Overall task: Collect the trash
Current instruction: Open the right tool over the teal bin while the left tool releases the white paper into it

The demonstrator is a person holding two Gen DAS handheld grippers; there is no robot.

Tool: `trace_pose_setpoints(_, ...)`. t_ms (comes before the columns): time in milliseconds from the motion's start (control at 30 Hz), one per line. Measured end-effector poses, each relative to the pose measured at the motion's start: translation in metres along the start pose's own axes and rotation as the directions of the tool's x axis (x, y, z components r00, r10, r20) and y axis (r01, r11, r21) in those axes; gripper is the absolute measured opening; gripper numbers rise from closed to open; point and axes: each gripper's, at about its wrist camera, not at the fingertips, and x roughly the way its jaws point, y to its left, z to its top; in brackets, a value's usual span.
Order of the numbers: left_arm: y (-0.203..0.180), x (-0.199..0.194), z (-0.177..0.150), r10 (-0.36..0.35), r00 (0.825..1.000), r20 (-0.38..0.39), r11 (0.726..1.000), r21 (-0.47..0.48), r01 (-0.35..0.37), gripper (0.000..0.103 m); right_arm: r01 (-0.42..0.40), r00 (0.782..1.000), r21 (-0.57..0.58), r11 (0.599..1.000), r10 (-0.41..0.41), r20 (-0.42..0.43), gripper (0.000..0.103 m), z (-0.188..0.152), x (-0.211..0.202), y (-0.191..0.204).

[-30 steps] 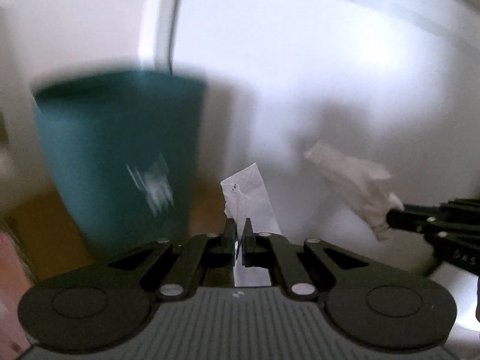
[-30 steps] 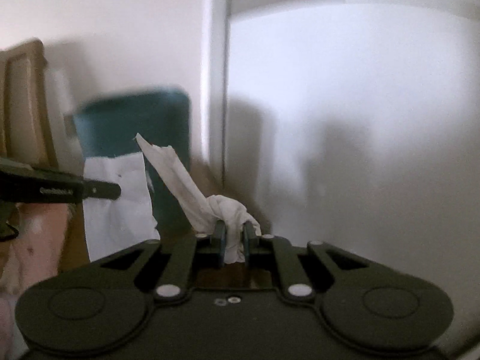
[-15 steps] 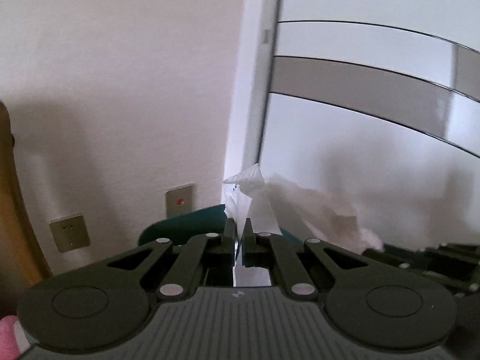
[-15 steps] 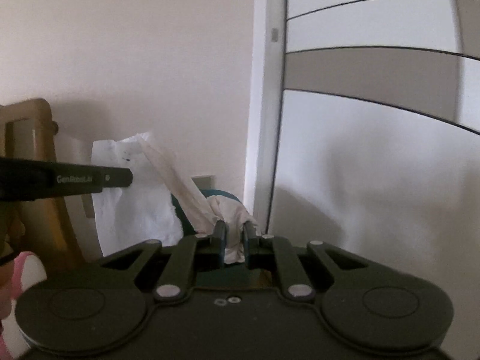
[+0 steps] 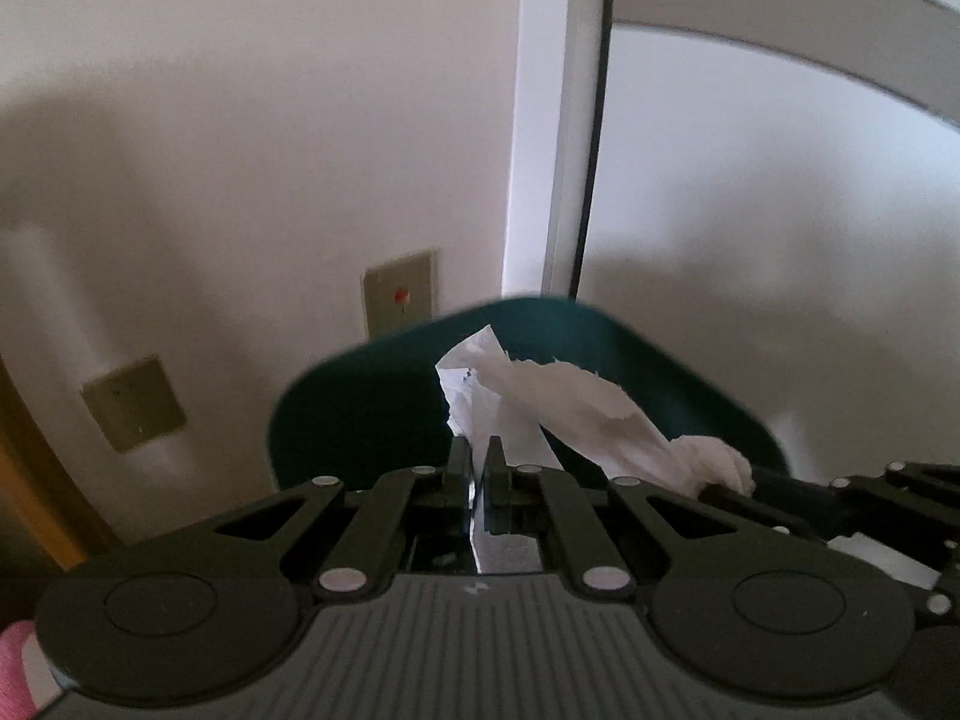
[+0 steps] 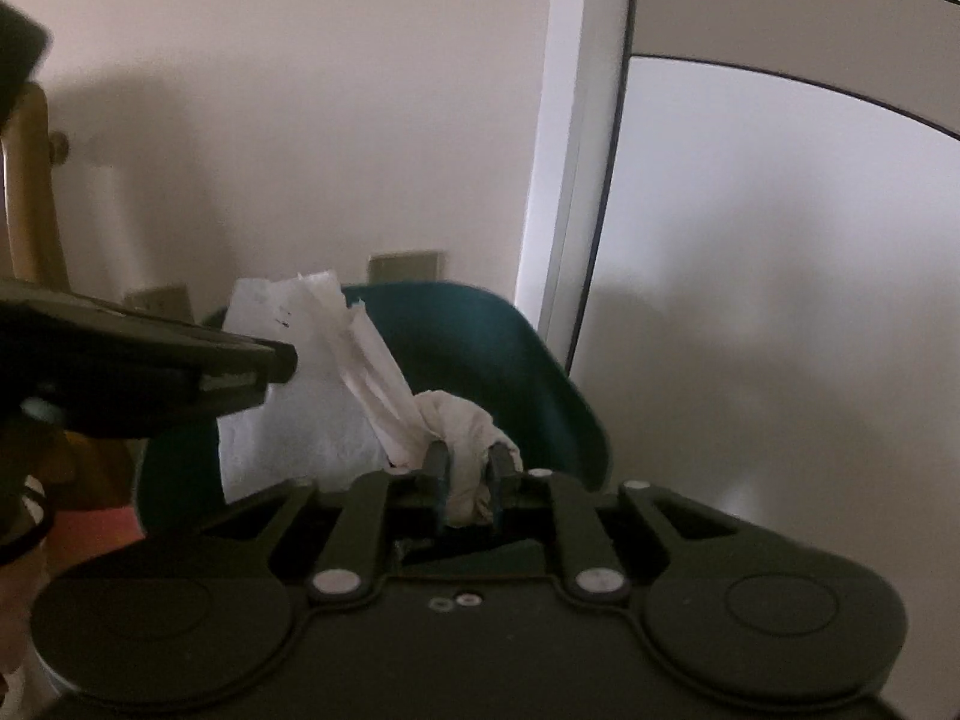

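Note:
My left gripper is shut on a flat white paper scrap, held over the open mouth of a teal trash bin. My right gripper is shut on a crumpled white tissue with a long twisted tail, also above the bin. The left gripper and its paper scrap show at the left of the right wrist view. The tissue and the right gripper show at the right of the left wrist view. The two pieces overlap.
The bin stands in a corner between a cream wall with two beige wall plates and a white door with a grey band. A wooden chair frame stands at the left.
Both views have tipped down, so the bin's open rim now shows under both held pieces. Both grippers have stayed shut on their trash and have come closer to the bin.

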Motion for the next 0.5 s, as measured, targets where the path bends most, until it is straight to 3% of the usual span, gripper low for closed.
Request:
trace_pose_setpoints(167,-0.006,0.023,-0.002,-0.014,0.998,-0.068,1.0,0.005,0.014,0.004,-0.018,1.0,0.023,1.0,0.019,-0.024,0.023,-0.003,0.01,-0.002)
trace_pose_setpoints(267,-0.005,0.026,-0.013,-0.026,0.994,-0.104,1.0,-0.005,0.026,0.01,-0.03,0.999,0.044,0.999,0.03,-0.017,0.026,-0.002,0.007,-0.011)
trace_pose_setpoints(367,-0.003,0.027,-0.018,-0.027,0.994,-0.101,1.0,-0.009,0.026,0.035,-0.037,0.999,0.063,0.997,0.036,0.005,0.032,-0.006,-0.003,-0.018)
trace_pose_setpoints(433,-0.003,0.024,-0.018,-0.013,0.997,-0.073,1.0,-0.006,0.013,0.065,-0.045,0.999,0.077,0.996,0.044,0.02,0.035,-0.009,-0.012,-0.025)
trace_pose_setpoints(500,-0.006,0.018,-0.027,-0.015,0.999,-0.047,1.0,-0.005,0.014,0.067,-0.048,0.998,0.084,0.995,0.045,0.035,0.036,-0.019,-0.026,-0.029)
